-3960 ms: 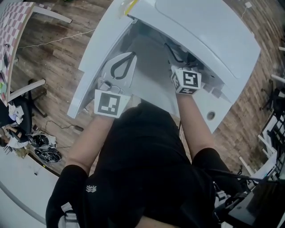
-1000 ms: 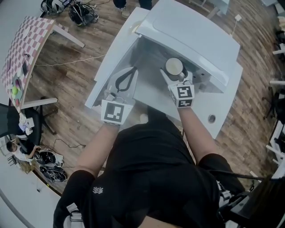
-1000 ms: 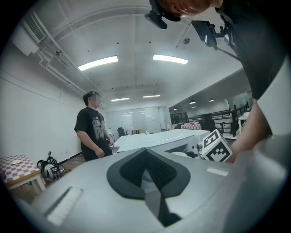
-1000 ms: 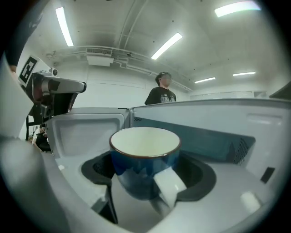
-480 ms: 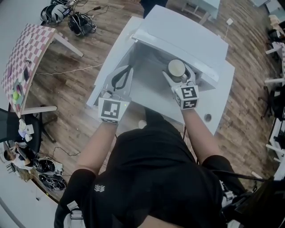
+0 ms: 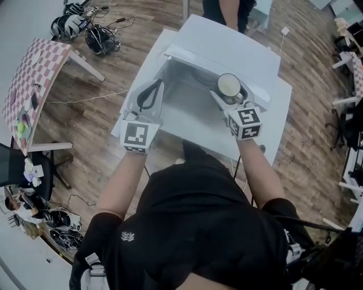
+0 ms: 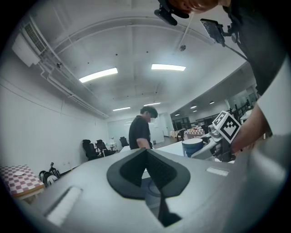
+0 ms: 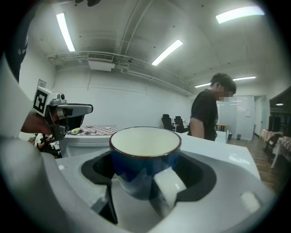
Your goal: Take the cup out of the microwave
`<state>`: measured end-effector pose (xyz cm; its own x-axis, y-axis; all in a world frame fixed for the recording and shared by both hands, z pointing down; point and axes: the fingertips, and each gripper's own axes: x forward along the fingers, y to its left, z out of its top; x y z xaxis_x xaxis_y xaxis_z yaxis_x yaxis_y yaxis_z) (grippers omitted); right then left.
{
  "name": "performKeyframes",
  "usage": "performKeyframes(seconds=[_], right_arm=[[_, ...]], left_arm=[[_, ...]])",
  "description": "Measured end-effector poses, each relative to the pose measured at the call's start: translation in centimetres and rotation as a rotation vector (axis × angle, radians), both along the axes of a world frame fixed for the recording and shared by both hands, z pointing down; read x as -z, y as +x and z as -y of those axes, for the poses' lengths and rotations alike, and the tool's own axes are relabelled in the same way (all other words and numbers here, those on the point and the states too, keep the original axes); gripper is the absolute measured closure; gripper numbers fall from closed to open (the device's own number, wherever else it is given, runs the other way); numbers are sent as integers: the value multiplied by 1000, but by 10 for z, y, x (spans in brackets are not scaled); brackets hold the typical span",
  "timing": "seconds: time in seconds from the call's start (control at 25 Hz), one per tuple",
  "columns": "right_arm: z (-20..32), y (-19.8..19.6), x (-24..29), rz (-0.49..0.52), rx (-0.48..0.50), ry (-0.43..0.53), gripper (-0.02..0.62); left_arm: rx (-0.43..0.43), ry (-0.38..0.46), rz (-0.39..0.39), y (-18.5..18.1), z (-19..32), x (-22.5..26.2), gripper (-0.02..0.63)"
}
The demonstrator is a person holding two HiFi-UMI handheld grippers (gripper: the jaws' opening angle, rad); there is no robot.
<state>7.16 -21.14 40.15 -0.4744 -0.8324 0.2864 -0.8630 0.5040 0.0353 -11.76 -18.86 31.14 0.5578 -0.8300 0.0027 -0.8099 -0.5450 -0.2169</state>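
A blue cup (image 6: 229,85) with a white inside and a white handle is held upright by my right gripper (image 6: 229,93), which is shut on it. The cup (image 8: 144,152) sits between the jaws just in front of the white microwave (image 6: 227,45), outside its grey open cavity (image 6: 187,85). My left gripper (image 6: 150,93) is shut with nothing in it, lying over the microwave's left side by the opened door (image 6: 142,71). In the left gripper view its dark pads (image 7: 157,170) meet, and the cup (image 7: 192,147) shows off to the right.
The microwave stands on a white table (image 6: 272,130). A person in black (image 6: 227,11) stands just beyond it. A checkered table (image 6: 28,73) is at the left, with headsets and cables (image 6: 85,25) on the wooden floor nearby.
Four seconds ago my right gripper reached into the cavity with no cup in sight. Since then it has drawn back with the cup, which now sits a little further out and right.
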Motion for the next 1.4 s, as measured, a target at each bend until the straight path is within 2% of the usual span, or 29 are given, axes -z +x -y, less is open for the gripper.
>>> performKeyframes(seconds=[0.4,0.84,1.4], right_arm=[[3,6,39,17,-1,12,202],[13,16,80,16,-18,50,202],[30,22,82,3,-46,67,202]], left_arm=[[23,-2,-2,-16,5,20,603],[33,48,14,-29,17,49,603],[18,56,11,-19,28,49,603]])
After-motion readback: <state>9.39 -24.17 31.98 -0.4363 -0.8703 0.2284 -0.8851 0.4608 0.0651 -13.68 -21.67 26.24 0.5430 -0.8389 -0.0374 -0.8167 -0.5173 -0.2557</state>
